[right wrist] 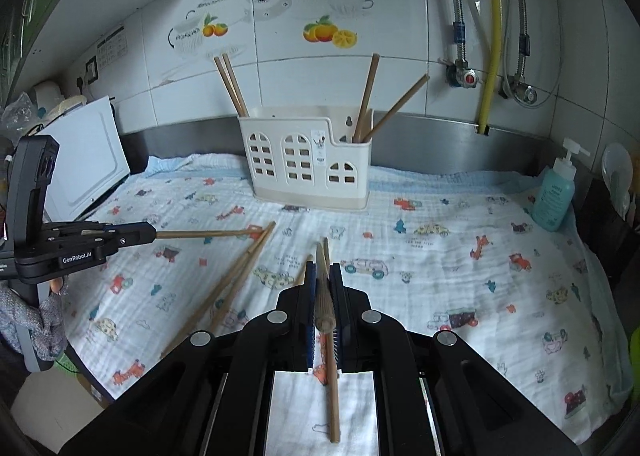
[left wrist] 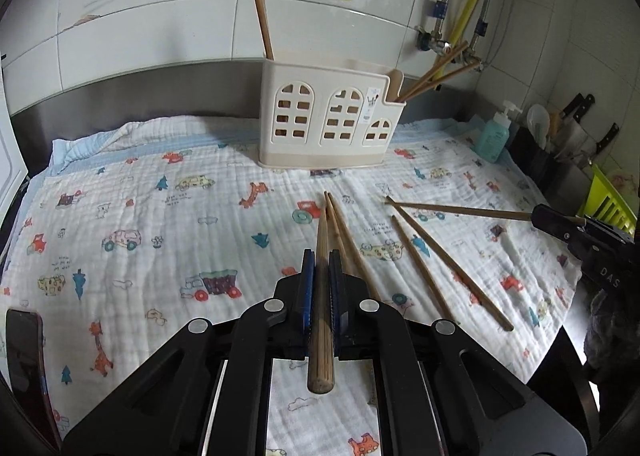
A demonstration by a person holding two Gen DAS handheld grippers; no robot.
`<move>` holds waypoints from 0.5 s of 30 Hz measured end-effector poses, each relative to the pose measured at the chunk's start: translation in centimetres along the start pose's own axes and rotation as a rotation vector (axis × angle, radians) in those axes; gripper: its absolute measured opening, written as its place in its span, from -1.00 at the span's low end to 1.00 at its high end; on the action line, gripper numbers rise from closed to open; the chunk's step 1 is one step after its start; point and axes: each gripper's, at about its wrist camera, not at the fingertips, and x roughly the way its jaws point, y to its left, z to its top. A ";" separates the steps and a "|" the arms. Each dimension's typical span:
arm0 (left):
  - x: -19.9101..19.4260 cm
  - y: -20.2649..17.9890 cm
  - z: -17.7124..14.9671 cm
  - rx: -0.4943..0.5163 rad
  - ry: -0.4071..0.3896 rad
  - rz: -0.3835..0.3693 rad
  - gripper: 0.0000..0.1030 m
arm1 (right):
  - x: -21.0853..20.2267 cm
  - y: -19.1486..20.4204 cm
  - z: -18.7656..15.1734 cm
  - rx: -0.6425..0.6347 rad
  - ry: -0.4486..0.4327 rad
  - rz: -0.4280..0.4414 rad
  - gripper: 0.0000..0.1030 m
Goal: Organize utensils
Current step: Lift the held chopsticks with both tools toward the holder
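Note:
My left gripper (left wrist: 321,260) is shut on a wooden chopstick (left wrist: 321,316), lifted above the patterned cloth (left wrist: 140,195) and pointing at the cream utensil holder (left wrist: 328,115). Two loose chopsticks (left wrist: 348,240) lie just beneath it, and two more (left wrist: 440,264) lie to the right. At the right edge, my right gripper (left wrist: 538,213) grips another chopstick (left wrist: 460,209). In the right wrist view, my right gripper (right wrist: 322,270) is shut on its chopstick (right wrist: 322,296), with a loose one (right wrist: 333,396) under it. My left gripper (right wrist: 154,234) holds its chopstick (right wrist: 208,234) at the left. The holder (right wrist: 308,163) has chopsticks standing at both ends.
A teal pump bottle (right wrist: 554,195) stands at the cloth's back right, with knives (left wrist: 576,111) and a green rack (left wrist: 608,203) beyond. A white appliance (right wrist: 88,159) sits at the left. A dark phone (left wrist: 24,356) lies at the cloth's near-left edge. Pipes run down the tiled wall.

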 end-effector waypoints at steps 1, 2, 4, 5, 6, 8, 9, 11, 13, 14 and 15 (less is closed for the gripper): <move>-0.2 0.1 0.3 -0.005 -0.009 -0.005 -0.89 | -0.1 0.0 0.5 0.001 -0.008 0.003 -0.87; -0.4 0.2 0.7 -0.006 -0.018 -0.012 -0.89 | -0.1 0.1 1.1 -0.002 -0.017 0.005 -0.87; -0.6 0.3 1.4 -0.001 -0.032 -0.015 -0.89 | -0.2 0.2 2.4 -0.003 -0.034 0.016 -0.87; -0.7 0.4 1.8 0.001 -0.037 -0.020 -0.89 | -0.2 0.2 3.1 -0.005 -0.039 0.021 -0.87; -0.8 0.4 2.2 0.005 -0.041 -0.027 -0.89 | -0.3 0.2 3.9 -0.007 -0.047 0.025 -0.87; -0.9 0.4 3.0 0.015 -0.047 -0.030 -0.89 | -0.4 0.2 5.6 -0.014 -0.060 0.032 -0.87; -0.9 0.4 3.5 0.022 -0.050 -0.033 -0.89 | -0.4 0.1 6.6 -0.020 -0.068 0.032 -0.87; -1.2 0.3 4.2 0.034 -0.062 -0.033 -0.89 | -0.6 -0.1 8.4 -0.033 -0.078 0.030 -0.87; -1.5 0.2 5.1 0.045 -0.073 -0.038 -0.90 | -0.8 -0.3 10.5 -0.040 -0.095 0.029 -0.87; -1.6 0.2 5.5 0.052 -0.080 -0.036 -0.90 | -0.9 -0.3 11.5 -0.048 -0.104 0.028 -0.87; -1.6 0.2 5.9 0.058 -0.084 -0.038 -0.90 | -1.0 -0.4 12.6 -0.058 -0.106 0.022 -0.87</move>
